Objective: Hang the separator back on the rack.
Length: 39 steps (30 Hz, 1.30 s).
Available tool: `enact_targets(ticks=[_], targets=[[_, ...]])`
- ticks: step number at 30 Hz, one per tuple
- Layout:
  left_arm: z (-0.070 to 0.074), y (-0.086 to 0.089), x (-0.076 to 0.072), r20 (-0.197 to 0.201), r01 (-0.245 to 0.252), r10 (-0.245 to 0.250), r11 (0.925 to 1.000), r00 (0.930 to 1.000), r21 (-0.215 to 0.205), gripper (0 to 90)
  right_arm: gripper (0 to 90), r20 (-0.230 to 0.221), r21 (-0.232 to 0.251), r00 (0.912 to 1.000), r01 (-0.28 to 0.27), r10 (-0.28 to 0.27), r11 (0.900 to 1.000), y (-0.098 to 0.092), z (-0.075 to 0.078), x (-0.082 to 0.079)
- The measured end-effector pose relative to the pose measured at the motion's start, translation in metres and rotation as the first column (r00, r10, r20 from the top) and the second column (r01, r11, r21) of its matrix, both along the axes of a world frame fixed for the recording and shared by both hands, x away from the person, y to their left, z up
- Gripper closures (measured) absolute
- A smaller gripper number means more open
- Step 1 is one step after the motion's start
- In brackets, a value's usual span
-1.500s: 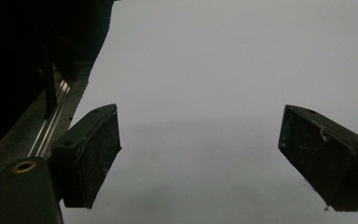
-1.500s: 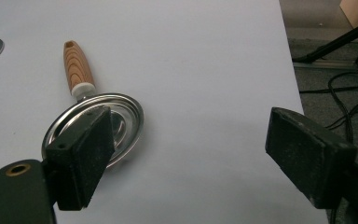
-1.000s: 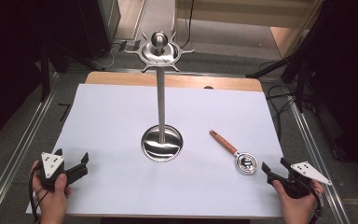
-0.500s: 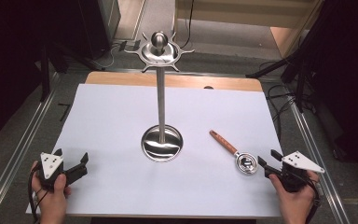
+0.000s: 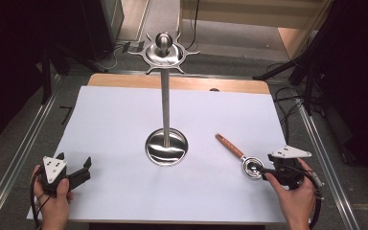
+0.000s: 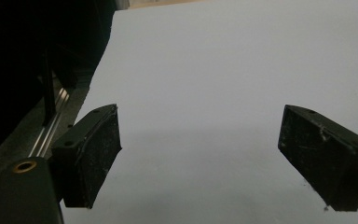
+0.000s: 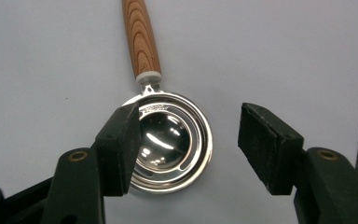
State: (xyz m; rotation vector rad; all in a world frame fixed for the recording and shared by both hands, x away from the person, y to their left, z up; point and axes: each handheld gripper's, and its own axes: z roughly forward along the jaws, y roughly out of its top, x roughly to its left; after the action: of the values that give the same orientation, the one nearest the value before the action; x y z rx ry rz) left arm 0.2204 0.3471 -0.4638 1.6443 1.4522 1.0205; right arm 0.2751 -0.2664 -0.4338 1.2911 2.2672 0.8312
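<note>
On a wooden table (image 5: 124,80) covered w/ a white paper sheet (image 5: 124,124), a person works two hand-held black two-jaw grippers. At far left, the left gripper (image 5: 74,167), gripped in the person's left hand (image 5: 52,201), sits at the sheet's near-left corner, jaws spread wide, nothing between them; in the left gripper view both pads hang over bare white paper. At centre stands a tall polished-steel utensil stand (image 5: 166,110), round dished base on the sheet, thin upright post, ball-topped crown w/ radiating hooks, all hooks bare. Right of the base, well apart from it, lies a steel egg-separator spoon w/ a brown wood-grain handle (image 5: 242,157), handle pointing up-left toward the table's far side, round slotted bowl nearest the right gripper (image 7: 189,147). That gripper, in the person's right hand (image 5: 294,199), has just been opening its jaws a little; they're part-open over the spoon's bowl, left pad overlapping the rim, right pad clear of it, not clamped
</note>
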Motion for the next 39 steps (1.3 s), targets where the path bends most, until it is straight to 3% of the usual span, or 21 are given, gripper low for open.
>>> enact_targets(ticks=[4, 8, 13, 16, 30, 34, 39], targets=[[0.000, 0.000, -0.001, 0.008, -0.002, 0.002, 1.0000, 1.0000, 0.001, 14.1, 41.7, -0.041, 0.000, 0.9986, -0.035, 0.035, 0.999, 0.007, 0.002, 0.009], [0.000, 0.000, -0.001, 0.011, -0.001, 0.001, 1.0000, 0.9999, 0.003, 14.1, 41.4, -0.052, -0.011, 0.9974, -0.050, 0.050, 0.999, 0.011, 0.004, 0.012], [0.000, 0.000, -0.001, 0.013, -0.001, 0.001, 1.0000, 0.9999, 0.001, 14.1, 48.6, -0.102, 0.022, 0.9920, -0.074, 0.075, 0.997, 0.016, 0.008, 0.020], [0.000, 0.000, -0.001, 0.014, 0.000, 0.000, 1.0000, 0.9999, 0.000, 14.1, 51.2, -0.155, -0.014, 0.9862, -0.060, 0.057, 0.998, 0.022, 0.009, 0.028], [0.000, 0.000, -0.001, 0.008, 0.002, -0.002, 1.0000, 1.0000, -0.003, 14.1, 50.5, -0.192, -0.035, 0.9788, -0.080, 0.071, 0.996, 0.034, 0.014, 0.045], [0.000, 0.000, 0.000, 0.006, 0.002, -0.002, 1.0000, 1.0000, 0.002, 14.1, 52.4, -0.205, -0.082, 0.9749, -0.106, 0.087, 0.991, 0.045, 0.015, 0.051], [0.000, 0.000, -0.001, 0.008, 0.001, -0.001, 1.0000, 1.0000, 0.001, 14.1, 52.5, -0.215, -0.094, 0.9713, -0.124, 0.101, 0.988, 0.053, 0.017, 0.061]])
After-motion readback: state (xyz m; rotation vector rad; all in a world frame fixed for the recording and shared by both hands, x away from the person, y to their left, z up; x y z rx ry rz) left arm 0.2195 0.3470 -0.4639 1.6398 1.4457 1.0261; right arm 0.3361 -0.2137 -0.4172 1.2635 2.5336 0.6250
